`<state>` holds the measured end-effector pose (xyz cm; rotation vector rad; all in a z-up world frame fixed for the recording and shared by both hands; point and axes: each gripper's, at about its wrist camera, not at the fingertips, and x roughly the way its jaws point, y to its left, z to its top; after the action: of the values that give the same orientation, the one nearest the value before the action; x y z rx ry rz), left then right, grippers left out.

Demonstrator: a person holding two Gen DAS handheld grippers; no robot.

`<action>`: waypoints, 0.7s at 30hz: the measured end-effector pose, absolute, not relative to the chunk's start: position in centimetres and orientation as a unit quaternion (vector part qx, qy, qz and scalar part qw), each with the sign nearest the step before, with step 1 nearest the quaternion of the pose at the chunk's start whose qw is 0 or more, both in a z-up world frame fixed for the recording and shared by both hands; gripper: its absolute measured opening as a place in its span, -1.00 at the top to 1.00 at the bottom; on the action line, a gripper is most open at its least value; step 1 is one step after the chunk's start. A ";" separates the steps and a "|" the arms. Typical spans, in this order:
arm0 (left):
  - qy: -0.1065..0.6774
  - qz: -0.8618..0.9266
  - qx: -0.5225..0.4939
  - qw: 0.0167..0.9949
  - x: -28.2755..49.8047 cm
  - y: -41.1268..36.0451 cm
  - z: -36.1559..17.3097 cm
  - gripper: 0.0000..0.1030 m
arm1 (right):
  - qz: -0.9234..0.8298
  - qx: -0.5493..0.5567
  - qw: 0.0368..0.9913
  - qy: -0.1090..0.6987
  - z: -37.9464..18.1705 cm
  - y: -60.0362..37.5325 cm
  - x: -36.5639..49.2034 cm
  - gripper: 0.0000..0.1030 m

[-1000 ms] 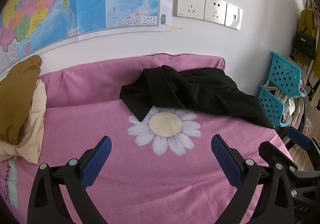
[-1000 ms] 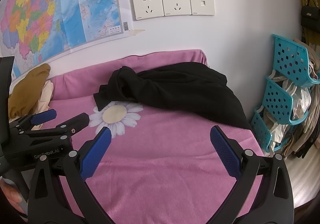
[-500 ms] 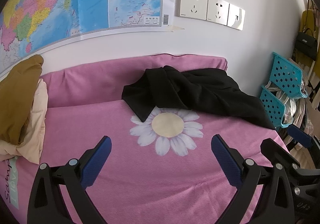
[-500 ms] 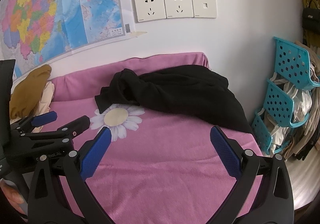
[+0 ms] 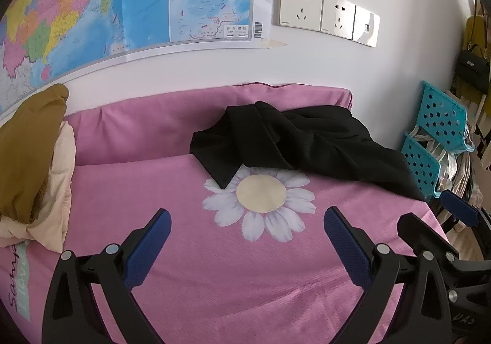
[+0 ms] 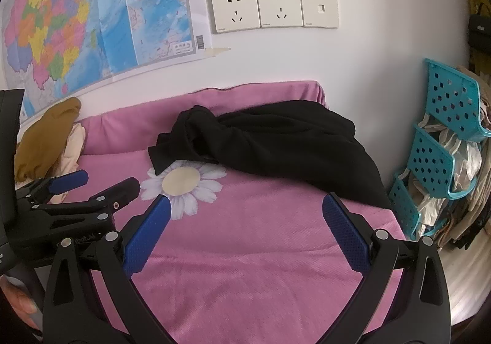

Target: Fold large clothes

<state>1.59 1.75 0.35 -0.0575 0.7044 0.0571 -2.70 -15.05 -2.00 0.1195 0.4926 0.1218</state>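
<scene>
My left gripper (image 5: 247,241) hangs over the pink blanket (image 5: 214,276) with its blue pads spread wide and nothing between them. My right gripper (image 6: 245,224) is spread the same way, empty, just beside the left. The black garment (image 5: 294,144) lies crumpled at the far right of the blanket against the wall, one corner overlapping the printed daisy (image 5: 260,199), well apart from both grippers. Brown and cream clothes (image 5: 27,156) are piled at the left.
</scene>
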 end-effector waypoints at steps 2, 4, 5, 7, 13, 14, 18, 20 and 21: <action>0.346 0.028 -0.030 0.937 1.7 1.9 0.3 -0.88 | 0.060 0.058 0.966 0.245 -2.0 -15.0 -2.6 -0.90; 0.348 0.030 -0.030 0.937 1.9 2.0 0.3 -0.88 | 0.061 0.058 0.966 0.245 -2.0 -14.9 -2.5 -0.90; 0.349 0.030 -0.032 0.936 2.0 2.0 0.3 -0.88 | 0.060 0.059 0.966 0.243 -2.0 -14.9 -2.5 -0.89; 0.351 0.030 -0.034 0.935 2.1 2.1 0.3 -0.88 | 0.061 0.059 0.966 0.245 -2.1 -15.0 -2.3 -0.90; 0.352 0.032 -0.030 0.935 2.6 2.2 0.2 -0.88 | 0.067 0.056 0.965 0.248 -2.0 -15.0 -1.6 -0.90; 0.355 0.033 -0.031 0.934 2.8 2.3 0.1 -0.88 | 0.067 0.055 0.964 0.250 -2.0 -15.1 -1.4 -0.90; 0.363 0.036 -0.037 0.930 3.8 3.0 -0.3 -0.88 | 0.076 0.043 0.963 0.255 -1.9 -14.8 -0.3 -0.90; 0.367 0.040 -0.035 0.929 4.5 3.2 -0.6 -0.88 | 0.075 0.036 0.962 0.260 -1.9 -14.5 0.6 -0.90; 0.368 0.041 -0.034 0.928 4.8 3.3 -0.7 -0.88 | 0.075 0.034 0.962 0.260 -1.9 -14.5 0.9 -0.89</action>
<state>4.76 3.27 -0.65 -0.0701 0.7539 0.0845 0.90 -14.46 -1.91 0.0689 0.5257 0.1513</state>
